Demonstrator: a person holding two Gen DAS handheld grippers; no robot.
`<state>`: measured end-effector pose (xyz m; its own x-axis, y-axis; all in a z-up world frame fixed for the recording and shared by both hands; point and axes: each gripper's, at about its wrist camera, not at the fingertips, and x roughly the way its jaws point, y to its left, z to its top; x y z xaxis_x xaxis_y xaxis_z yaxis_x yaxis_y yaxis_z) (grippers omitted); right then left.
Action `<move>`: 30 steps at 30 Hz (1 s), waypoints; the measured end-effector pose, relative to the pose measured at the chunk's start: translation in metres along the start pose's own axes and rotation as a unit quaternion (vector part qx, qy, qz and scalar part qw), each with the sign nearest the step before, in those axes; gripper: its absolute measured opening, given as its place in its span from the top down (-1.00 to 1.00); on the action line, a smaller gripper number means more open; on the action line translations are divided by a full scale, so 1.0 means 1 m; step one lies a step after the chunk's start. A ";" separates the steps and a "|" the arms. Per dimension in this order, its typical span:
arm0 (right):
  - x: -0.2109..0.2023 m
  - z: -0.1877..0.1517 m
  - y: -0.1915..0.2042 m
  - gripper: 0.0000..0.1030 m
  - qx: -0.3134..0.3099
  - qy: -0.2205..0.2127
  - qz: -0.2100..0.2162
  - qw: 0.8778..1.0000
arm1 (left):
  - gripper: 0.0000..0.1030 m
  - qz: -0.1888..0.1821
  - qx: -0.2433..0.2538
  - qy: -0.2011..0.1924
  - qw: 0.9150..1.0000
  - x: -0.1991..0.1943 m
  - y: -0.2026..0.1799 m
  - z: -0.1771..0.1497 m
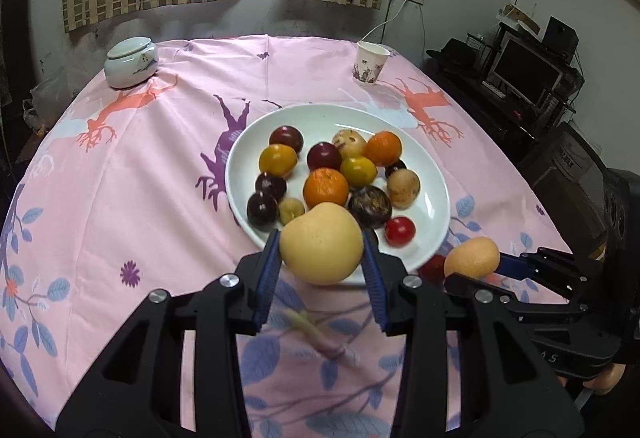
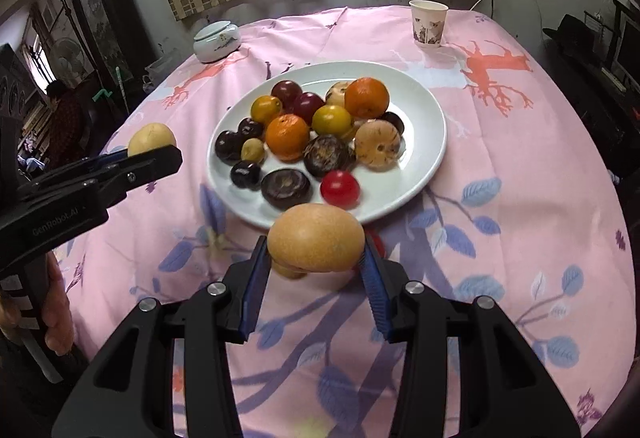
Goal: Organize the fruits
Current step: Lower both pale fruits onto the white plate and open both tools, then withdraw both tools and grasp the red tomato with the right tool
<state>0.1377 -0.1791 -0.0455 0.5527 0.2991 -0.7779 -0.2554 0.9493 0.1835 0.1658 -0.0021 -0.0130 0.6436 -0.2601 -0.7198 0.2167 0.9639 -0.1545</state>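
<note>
Holding a fruit in each hand-held gripper, both lifted clear of the surface [image 1: 152, 166] at the near rim of the white plate [image 1: 434, 174]. Left hand-held gripper [image 1: 322, 248]: blue pads clamped on both sides of a pale yellow pear [image 1: 322, 244], smooth skin, rounded, slightly dimpled on top, jaws partly closed around it. Right hand-held gripper [image 2: 316, 240]: pads pinching a tan-orange pear [image 2: 316, 236], finely speckled skin, wider than tall, also partly closed. In the left wrist view the right gripper's fruit sits off to the right, beside the plate edge; in the right wrist view the left gripper's fruit shows at far left, well apart from the plate. Plate carries a loose pile: two oranges [image 2: 366, 97], yellow-green round fruits [image 2: 332, 120], dark purple plums [image 2: 230, 146], two dark brown flattened fruits [image 2: 286, 188], a pale tan ribbed fruit [image 2: 377, 143], one red tomato-like fruit [image 2: 340, 188]. Pink printed cloth covers the surface. Paper cup [image 2: 428, 23] and lidded white jar [image 2: 216, 40] stand at the far side.
</note>
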 end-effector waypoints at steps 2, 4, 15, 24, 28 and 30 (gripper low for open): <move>0.015 0.019 -0.003 0.12 -0.003 0.007 -0.012 1.000 | 0.22 0.006 -0.003 0.011 1.000 0.020 0.005 0.020; 0.030 0.036 -0.004 0.12 -0.009 0.011 -0.019 1.000 | 0.22 0.015 -0.007 0.028 0.999 0.042 0.009 0.036; 0.072 0.069 -0.004 0.12 -0.018 0.024 -0.025 0.999 | 0.21 0.024 -0.013 0.072 0.997 0.103 0.014 0.057; 0.032 0.073 -0.011 -0.29 -0.009 -0.032 -0.038 0.999 | -0.43 0.019 -0.011 -0.001 1.000 0.044 0.007 0.063; 0.010 0.062 -0.014 -0.31 -0.006 -0.039 -0.036 0.999 | -0.59 0.009 0.007 -0.030 0.999 0.008 -0.008 0.044; 0.002 0.051 -0.013 -0.31 -0.010 -0.036 -0.037 0.999 | -0.63 0.005 0.018 -0.040 0.999 -0.007 -0.015 0.028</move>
<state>0.1830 -0.1855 -0.0189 0.6265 0.2361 -0.7428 -0.2274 0.9669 0.1155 0.1786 -0.0165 0.0136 0.7015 -0.2556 -0.6653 0.2358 0.9641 -0.1218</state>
